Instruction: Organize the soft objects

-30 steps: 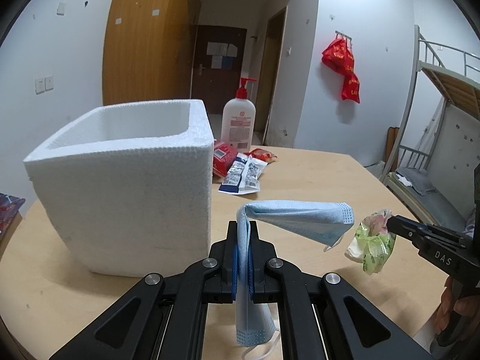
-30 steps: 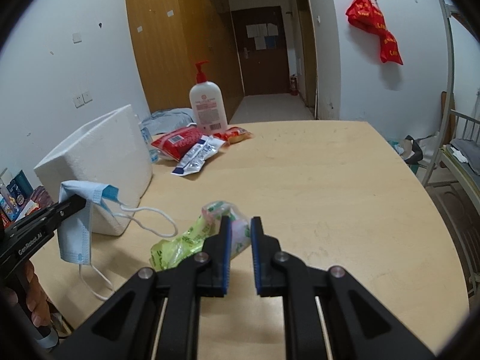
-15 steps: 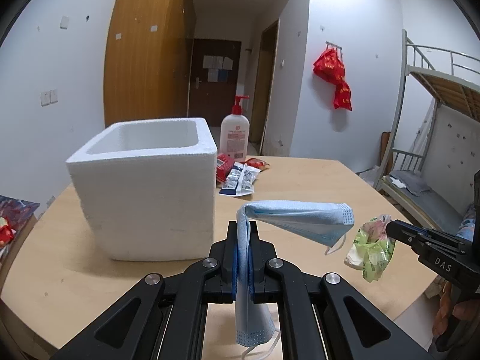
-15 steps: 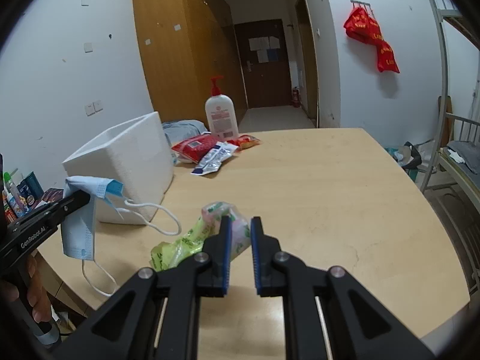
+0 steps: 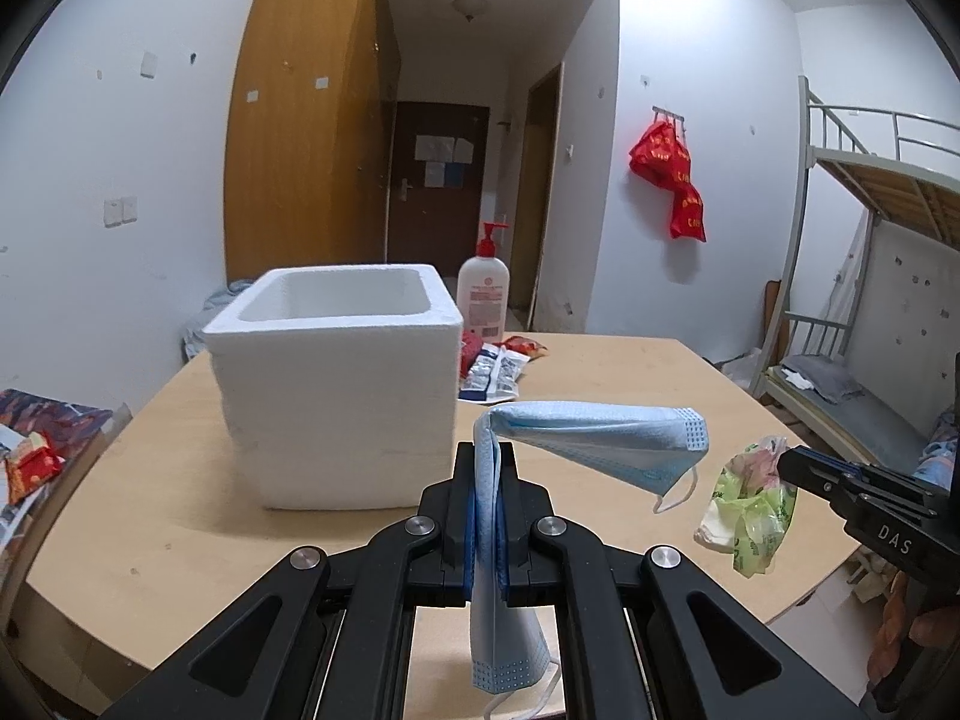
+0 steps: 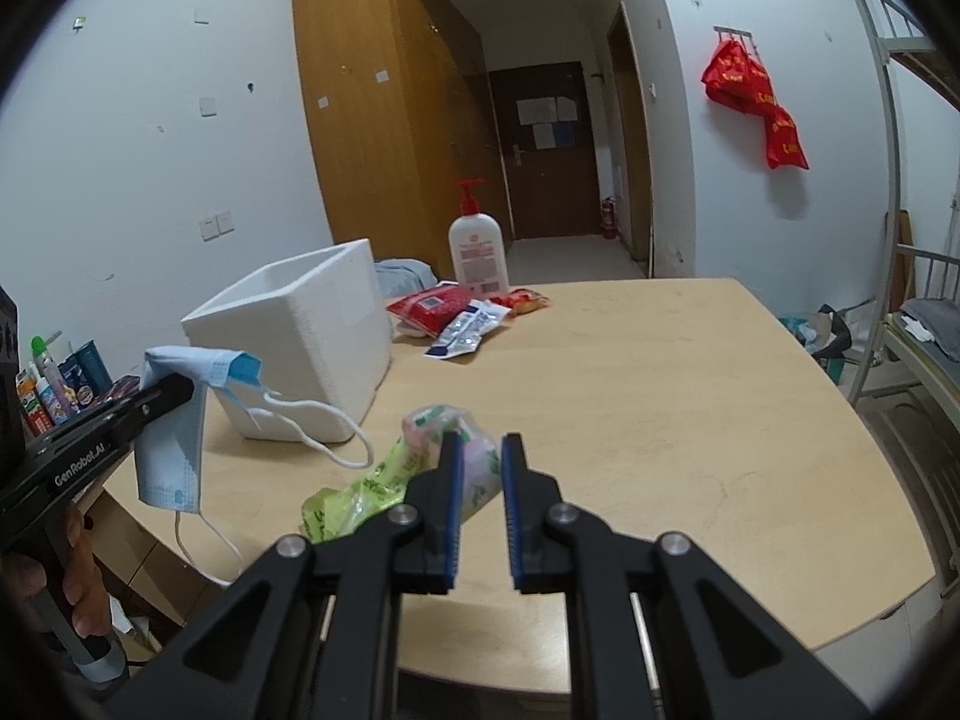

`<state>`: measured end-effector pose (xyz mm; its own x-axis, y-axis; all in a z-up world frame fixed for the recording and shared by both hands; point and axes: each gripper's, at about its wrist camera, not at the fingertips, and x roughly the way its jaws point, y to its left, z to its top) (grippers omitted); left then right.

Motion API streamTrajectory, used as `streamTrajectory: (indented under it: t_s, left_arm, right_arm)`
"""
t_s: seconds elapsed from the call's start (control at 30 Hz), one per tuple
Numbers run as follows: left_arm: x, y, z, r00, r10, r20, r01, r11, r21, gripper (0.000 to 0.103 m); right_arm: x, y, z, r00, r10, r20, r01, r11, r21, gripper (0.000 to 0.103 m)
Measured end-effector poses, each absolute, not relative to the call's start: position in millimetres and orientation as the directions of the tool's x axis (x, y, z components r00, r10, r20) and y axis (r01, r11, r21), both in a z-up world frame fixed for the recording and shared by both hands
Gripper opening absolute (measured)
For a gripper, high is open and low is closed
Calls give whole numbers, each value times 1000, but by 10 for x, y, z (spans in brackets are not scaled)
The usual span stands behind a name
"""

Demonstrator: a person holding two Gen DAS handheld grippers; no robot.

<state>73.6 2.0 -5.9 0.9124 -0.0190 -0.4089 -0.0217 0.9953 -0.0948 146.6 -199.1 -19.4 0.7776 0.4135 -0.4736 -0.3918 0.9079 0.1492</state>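
Bedroom with a wooden table [image 6: 690, 390]; a white foam box [image 5: 336, 396] stands on it; the left gripper [image 5: 487, 516] pinches a blue face mask [image 5: 594, 438], the right gripper [image 6: 480, 501] clamps a green plastic bag [image 6: 360, 489], both in the air; dangling ear loops may snag the box rim; either thin item could slip.

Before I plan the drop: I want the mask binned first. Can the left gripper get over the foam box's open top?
Probably yes. The left gripper holds the mask just in front of the foam box; its top is open, nothing between.
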Motion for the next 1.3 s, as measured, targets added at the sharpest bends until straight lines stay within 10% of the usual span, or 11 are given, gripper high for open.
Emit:
streamTrajectory:
  t_s: [1.3]
  left_arm:
    - [430,839,103,915,189,-357,-244,963,-117,5]
  right_arm:
    - [1589,-1058,-85,663,590,-462,-611,782,123,15]
